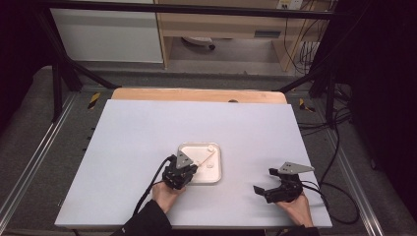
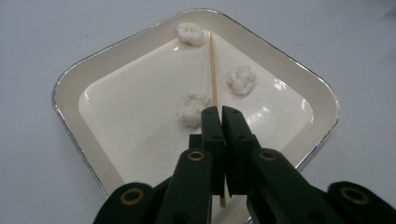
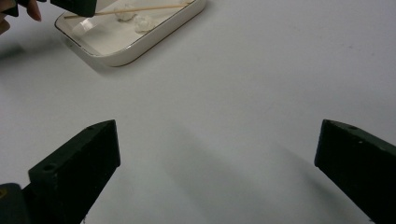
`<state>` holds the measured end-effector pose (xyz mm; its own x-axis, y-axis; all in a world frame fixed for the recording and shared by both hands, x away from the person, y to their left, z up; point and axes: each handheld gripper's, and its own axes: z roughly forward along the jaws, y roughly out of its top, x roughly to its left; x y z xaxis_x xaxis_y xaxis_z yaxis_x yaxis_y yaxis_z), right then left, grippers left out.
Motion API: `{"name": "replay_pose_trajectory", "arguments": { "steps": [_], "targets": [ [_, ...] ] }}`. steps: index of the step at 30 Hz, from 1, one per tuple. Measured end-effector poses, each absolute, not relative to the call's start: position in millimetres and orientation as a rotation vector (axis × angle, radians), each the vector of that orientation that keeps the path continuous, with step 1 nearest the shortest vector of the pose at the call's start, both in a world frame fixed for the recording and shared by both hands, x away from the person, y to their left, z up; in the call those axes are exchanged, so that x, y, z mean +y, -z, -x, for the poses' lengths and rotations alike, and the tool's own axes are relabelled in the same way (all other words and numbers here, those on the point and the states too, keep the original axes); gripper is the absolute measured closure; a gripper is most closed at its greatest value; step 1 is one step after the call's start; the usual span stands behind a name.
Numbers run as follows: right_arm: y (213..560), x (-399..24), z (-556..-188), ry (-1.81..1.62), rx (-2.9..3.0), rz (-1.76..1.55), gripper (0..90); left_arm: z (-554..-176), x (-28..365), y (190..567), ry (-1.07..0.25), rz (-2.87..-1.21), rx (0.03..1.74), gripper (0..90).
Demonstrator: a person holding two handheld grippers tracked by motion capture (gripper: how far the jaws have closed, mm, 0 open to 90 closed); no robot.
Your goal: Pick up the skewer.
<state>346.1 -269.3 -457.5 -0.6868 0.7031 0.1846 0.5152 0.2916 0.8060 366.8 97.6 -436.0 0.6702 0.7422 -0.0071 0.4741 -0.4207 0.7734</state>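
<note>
Left gripper (image 2: 222,114) is what I am watching first: its two black jaws are clenched together on a thin wooden skewer (image 2: 213,70), with the stick's near end poking out below the pads and the rest running away from me across the tray (image 2: 74,79). I take that tray as my landmark. It is a cream, rounded-square dish with a thin metallic rim, sitting on the pale counter (image 1: 128,132). From the high view, my left gripper (image 1: 180,173) sits over the tray's near left corner, the hand behind it resting at the counter's near edge.

Inside the tray, nearest the jaws, one small white fluffy lump (image 2: 191,109) lies just left of the skewer, touching or nearly touching it; I cannot tell which. A second lump (image 2: 242,79) lies a little farther in, on the skewer's right and apart from it. The third lump (image 2: 190,32) sits at the far corner of the tray, just beside the skewer's tip.

My right gripper (image 1: 273,188) rests well to the right of the tray, near the counter's front edge. Its jaws are spread wide with nothing between them, bare counter showing through the gap.
</note>
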Motion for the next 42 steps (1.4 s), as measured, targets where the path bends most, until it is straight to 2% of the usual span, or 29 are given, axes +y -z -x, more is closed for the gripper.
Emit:
{"name": "replay_pose_trajectory", "arguments": {
  "steps": [11,19,32,42],
  "targets": [
    [456,-266,-345,-1.320,2.357,-1.095,0.7,-361,115,420,-0.404,-2.056,0.900,88.4],
    [449,-250,-342,-1.232,2.384,-0.956,0.7,-354,120,412,-0.374,-2.077,0.839,88.4],
    [430,-216,-335,-1.074,2.383,-0.699,2.5,-346,106,400,-0.338,-2.122,0.715,88.4],
    [424,-190,-329,-0.885,2.381,-0.477,9.0,-343,84,395,-0.311,-2.197,0.620,88.3]
  ]
}}
